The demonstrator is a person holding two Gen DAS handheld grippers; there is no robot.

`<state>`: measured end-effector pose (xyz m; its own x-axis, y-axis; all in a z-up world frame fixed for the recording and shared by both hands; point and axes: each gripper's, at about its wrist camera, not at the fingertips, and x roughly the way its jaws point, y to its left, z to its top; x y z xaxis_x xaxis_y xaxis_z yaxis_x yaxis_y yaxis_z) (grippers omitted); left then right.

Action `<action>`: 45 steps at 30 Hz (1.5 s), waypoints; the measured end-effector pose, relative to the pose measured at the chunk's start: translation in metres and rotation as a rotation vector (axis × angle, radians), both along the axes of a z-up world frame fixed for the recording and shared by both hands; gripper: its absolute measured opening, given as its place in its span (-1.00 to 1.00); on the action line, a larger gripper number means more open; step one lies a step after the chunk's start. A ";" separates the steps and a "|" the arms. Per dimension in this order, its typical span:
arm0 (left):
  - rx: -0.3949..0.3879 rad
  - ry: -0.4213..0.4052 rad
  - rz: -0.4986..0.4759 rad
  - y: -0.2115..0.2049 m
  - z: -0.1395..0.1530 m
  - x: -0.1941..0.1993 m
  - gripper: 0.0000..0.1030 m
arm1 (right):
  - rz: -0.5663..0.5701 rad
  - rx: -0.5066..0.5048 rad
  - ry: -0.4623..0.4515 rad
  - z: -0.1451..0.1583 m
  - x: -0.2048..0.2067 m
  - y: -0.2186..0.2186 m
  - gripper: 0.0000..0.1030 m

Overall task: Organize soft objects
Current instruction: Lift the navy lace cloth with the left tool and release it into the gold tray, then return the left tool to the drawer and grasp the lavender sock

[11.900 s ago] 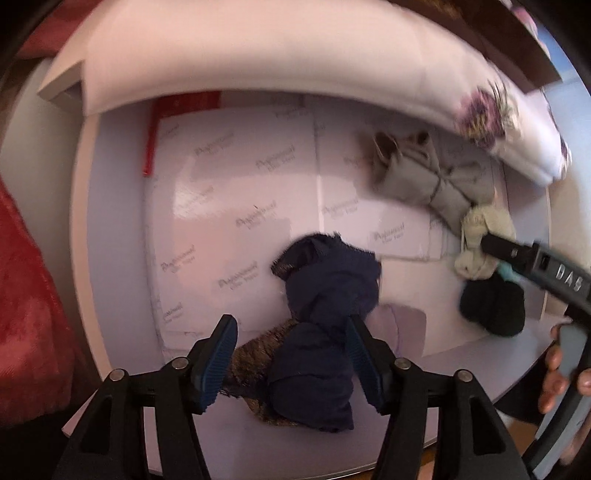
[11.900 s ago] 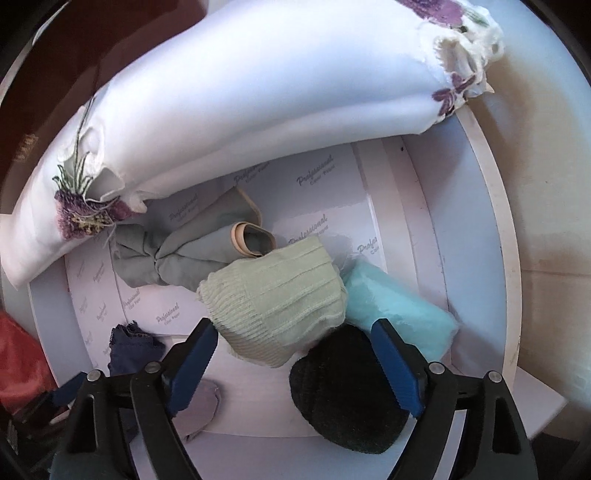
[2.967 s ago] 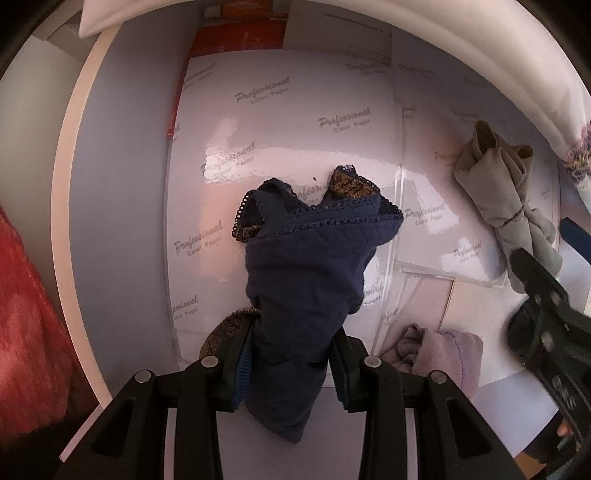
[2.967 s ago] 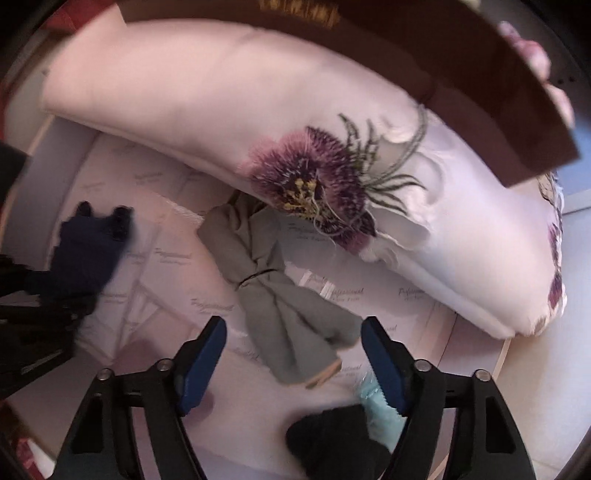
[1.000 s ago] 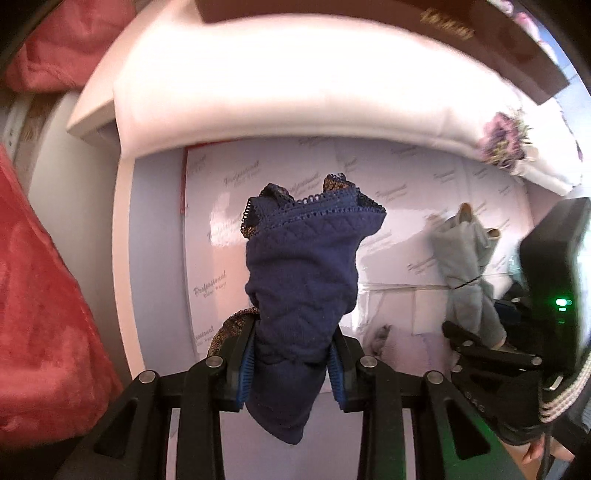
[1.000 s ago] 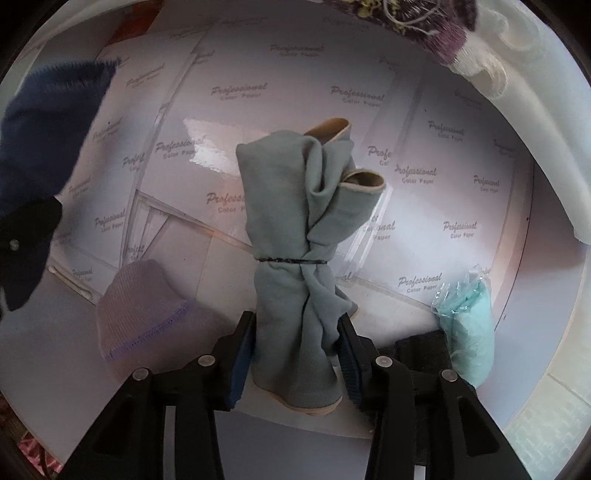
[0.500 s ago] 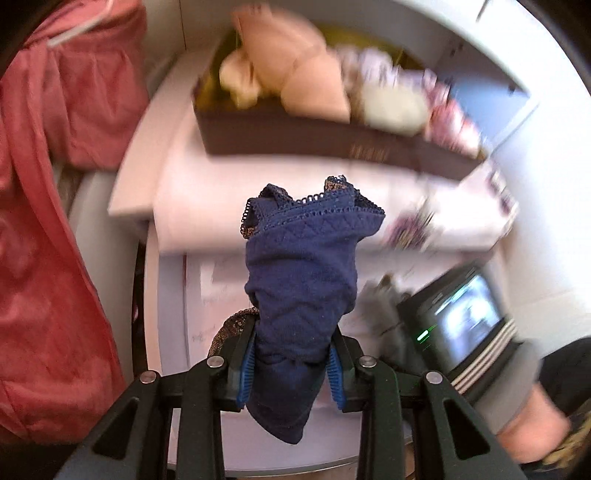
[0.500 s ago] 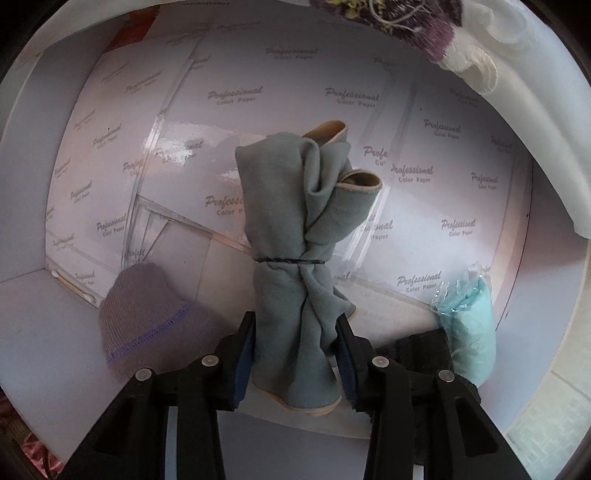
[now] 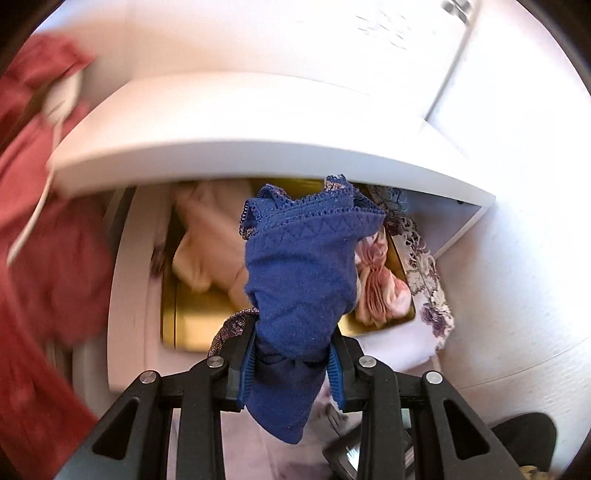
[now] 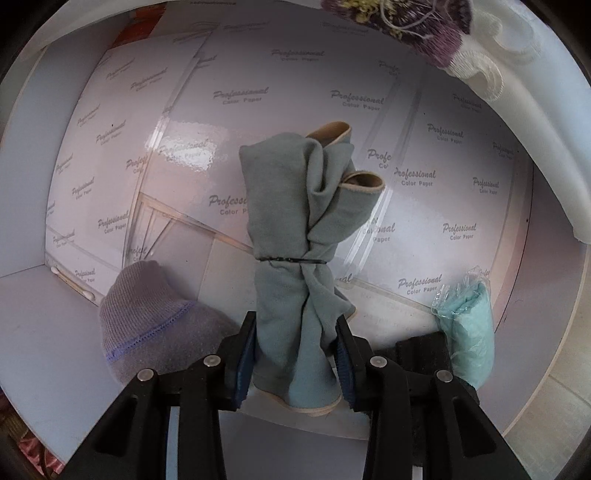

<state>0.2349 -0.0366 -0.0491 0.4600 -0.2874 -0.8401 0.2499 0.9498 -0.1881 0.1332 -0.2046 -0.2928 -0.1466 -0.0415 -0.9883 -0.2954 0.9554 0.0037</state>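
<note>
Navy garment (image 9: 301, 291): clamped between the blue pads of the left tool (image 9: 291, 365), lace edge standing up, tail hanging below the jaws; raised in front of a gold-lined box (image 9: 192, 314).
Box: under a white shelf (image 9: 236, 136), holding pale pink folded pieces (image 9: 210, 240).
Left edge: red fabric (image 9: 48, 251), blurred.
Grey-green bundle (image 10: 295, 236): tied round the middle with a thin black band, gripped at its lower end by the right tool (image 10: 295, 362), jaws narrow and pressing on the cloth.
Beneath: glossy sheets printed "Professional Color Paper" (image 10: 288, 81).
Beside the bundle: lilac knit piece (image 10: 147, 314) on one side, mint piece in clear wrap (image 10: 471, 325) on the other, both lying apart from it.
Top corner: white cloth with purple flower (image 10: 424, 26).
</note>
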 end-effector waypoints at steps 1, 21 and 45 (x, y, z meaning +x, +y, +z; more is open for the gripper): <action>0.022 -0.010 -0.014 -0.004 -0.002 0.001 -0.38 | 0.000 0.000 0.000 0.000 0.000 0.000 -0.24; 0.172 0.016 -0.074 0.009 -0.062 0.028 -0.03 | -0.006 0.001 0.005 0.000 0.007 -0.005 -0.24; 0.146 0.056 0.095 0.037 -0.069 0.018 -0.14 | -0.005 -0.007 0.004 0.001 0.008 -0.004 -0.23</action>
